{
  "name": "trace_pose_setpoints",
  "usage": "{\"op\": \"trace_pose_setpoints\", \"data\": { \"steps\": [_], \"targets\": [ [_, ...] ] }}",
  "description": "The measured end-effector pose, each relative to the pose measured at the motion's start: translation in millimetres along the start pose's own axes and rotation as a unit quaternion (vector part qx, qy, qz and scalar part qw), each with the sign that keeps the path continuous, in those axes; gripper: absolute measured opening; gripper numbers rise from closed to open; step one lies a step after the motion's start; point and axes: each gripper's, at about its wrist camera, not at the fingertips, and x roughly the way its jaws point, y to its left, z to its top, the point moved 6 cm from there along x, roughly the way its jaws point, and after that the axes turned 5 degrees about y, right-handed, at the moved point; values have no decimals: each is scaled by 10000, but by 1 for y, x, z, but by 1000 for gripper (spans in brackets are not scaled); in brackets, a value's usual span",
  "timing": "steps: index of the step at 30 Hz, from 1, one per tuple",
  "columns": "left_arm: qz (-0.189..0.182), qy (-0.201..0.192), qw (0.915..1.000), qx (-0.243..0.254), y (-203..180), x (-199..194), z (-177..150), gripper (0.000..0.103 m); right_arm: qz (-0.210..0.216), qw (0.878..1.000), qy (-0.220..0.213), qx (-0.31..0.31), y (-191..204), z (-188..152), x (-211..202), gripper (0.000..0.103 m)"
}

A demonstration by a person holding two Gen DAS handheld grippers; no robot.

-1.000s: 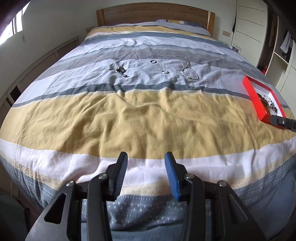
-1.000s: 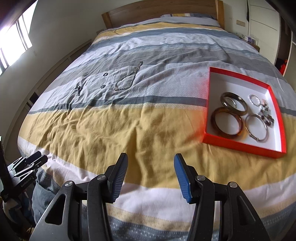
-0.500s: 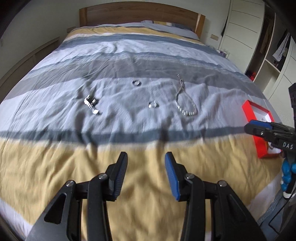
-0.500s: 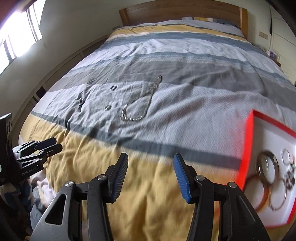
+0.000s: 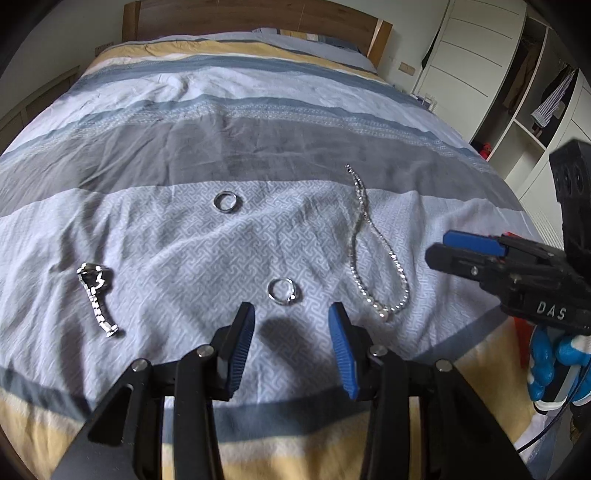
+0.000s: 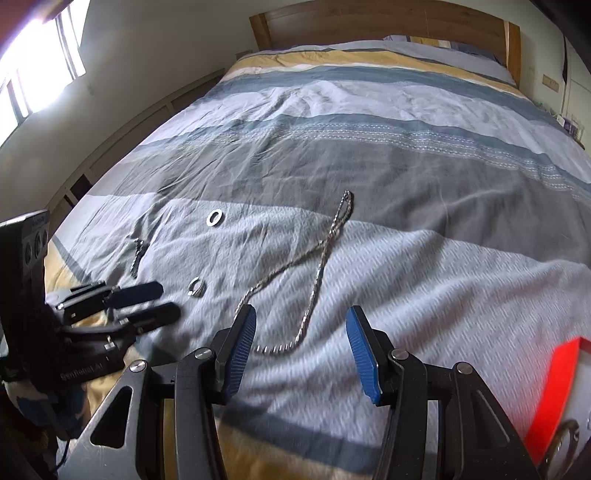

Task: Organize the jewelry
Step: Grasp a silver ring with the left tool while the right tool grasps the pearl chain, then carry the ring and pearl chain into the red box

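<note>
Loose jewelry lies on the striped duvet. In the left wrist view a silver ring point(image 5: 283, 291) sits just beyond my open, empty left gripper point(image 5: 291, 314). A second ring point(image 5: 226, 202) lies farther off, a short chain bracelet point(image 5: 96, 298) to the left, a long beaded necklace point(image 5: 373, 254) to the right. My right gripper point(image 6: 301, 323) is open and empty, low over the near end of the necklace point(image 6: 314, 273). The red tray point(image 6: 554, 391) shows at the lower right of the right wrist view, a bangle at its edge.
The wooden headboard point(image 5: 258, 14) and pillows are at the far end. White wardrobes and open shelves point(image 5: 532, 96) stand right of the bed. A window point(image 6: 33, 77) is on the left wall. The right gripper also shows in the left wrist view point(image 5: 443, 245).
Both grippers have moved forward over the bed from its foot to the jewelry. The tray has slid to the right edge of the right view. Both jaws stay open.
</note>
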Motion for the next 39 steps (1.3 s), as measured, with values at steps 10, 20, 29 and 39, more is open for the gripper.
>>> {"op": "trace_pose_setpoints", "data": {
  "steps": [10, 20, 29, 39],
  "targets": [
    [167, 40, 9998, 39, 11, 29, 3, 32, 90, 9994, 190, 270, -6, 26, 51, 51],
    [304, -134, 9993, 154, 11, 31, -4, 18, 64, 9991, 260, 325, 2, 29, 80, 42],
    [222, -236, 9994, 89, 4, 17, -12, 17, -36, 9997, 184, 158, 11, 17, 76, 5],
    [192, -340, 9992, -57, -5, -17, -26, 17, -1, 9999, -120, 17, 26, -4, 24, 4]
  ]
}}
